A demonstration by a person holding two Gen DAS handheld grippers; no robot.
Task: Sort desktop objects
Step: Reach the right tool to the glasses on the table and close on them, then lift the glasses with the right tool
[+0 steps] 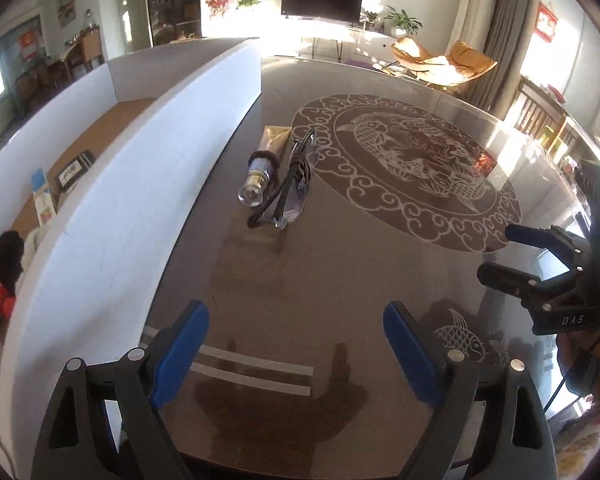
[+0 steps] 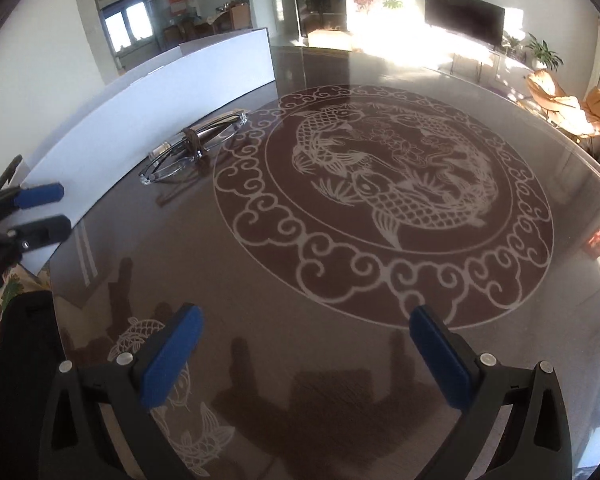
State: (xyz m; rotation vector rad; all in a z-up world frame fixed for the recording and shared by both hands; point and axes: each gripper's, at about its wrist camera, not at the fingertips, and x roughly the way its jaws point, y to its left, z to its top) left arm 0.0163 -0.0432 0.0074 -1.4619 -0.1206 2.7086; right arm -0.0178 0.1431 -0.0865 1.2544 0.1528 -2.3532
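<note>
A clear bottle with a gold neck [image 1: 257, 178] lies on the dark glass table [image 1: 340, 272], beside a gold tube [image 1: 274, 140] and a pair of glasses with a brown hair tie over them [image 1: 296, 178]. The glasses also show in the right wrist view [image 2: 192, 150]. My left gripper [image 1: 296, 354] is open and empty, hovering over the table short of these objects. My right gripper [image 2: 306, 356] is open and empty above the table's near edge; it also shows at the right of the left wrist view [image 1: 504, 252]. The left gripper appears at the left of the right wrist view [image 2: 56, 208].
A long white box [image 1: 112, 184] with a cork floor stands along the table's left side; it holds cards, a small dark framed item [image 1: 74, 168] and a black and red thing [image 1: 4, 272]. A carp medallion [image 2: 380, 200] is etched mid-table.
</note>
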